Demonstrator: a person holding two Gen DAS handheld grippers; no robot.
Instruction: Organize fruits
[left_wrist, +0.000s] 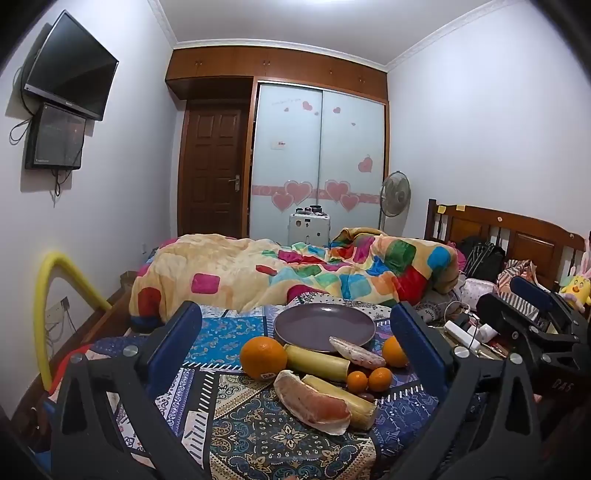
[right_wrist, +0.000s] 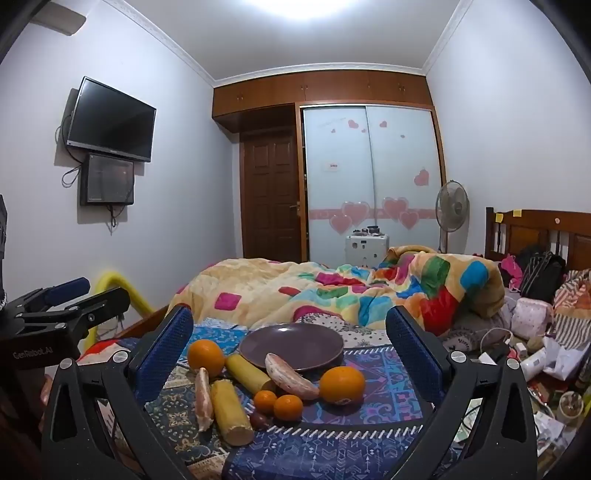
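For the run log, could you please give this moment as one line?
left gripper: open, empty | right gripper: open, empty | plate: empty | fruit: on cloth before plate

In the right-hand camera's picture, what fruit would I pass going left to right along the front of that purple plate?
Big orange → pomelo wedge → sugarcane piece → small tangerine → second small tangerine → big orange. The plate lies behind them, with nothing on it.
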